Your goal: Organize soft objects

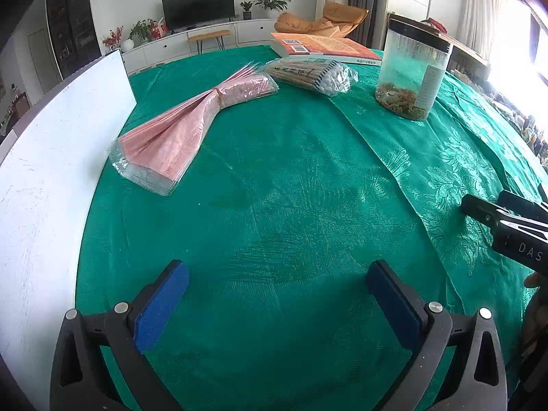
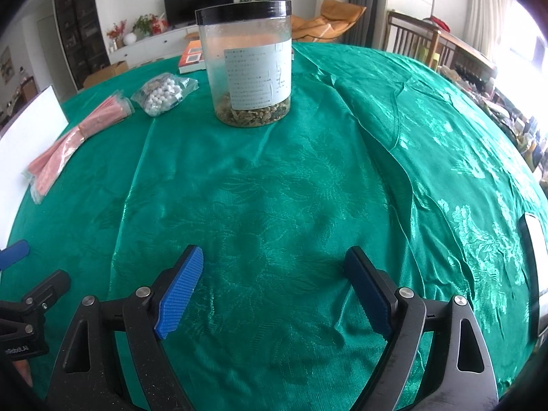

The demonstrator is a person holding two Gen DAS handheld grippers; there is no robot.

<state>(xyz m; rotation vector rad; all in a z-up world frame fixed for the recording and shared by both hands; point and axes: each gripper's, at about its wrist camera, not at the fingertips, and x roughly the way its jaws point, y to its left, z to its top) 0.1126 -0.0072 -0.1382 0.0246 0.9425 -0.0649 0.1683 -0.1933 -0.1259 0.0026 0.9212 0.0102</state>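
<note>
A pink bundle of plastic-wrapped sheets point(image 1: 191, 120) tied at its middle lies on the green tablecloth point(image 1: 291, 205), far left; it also shows in the right wrist view point(image 2: 68, 140). A clear bag of cotton swabs point(image 1: 308, 73) lies behind it, also in the right wrist view point(image 2: 161, 94). My left gripper point(image 1: 277, 294) is open and empty, well short of the bundle. My right gripper point(image 2: 274, 287) is open and empty over bare cloth; its body shows in the left wrist view point(image 1: 513, 226).
A clear jar with a black lid point(image 1: 411, 68) holding dried bits stands at the back, also in the right wrist view point(image 2: 250, 65). An orange book point(image 1: 325, 48) lies behind the swabs. A white board point(image 1: 44, 188) covers the left. A white-faced object point(image 2: 534, 257) lies at the right edge.
</note>
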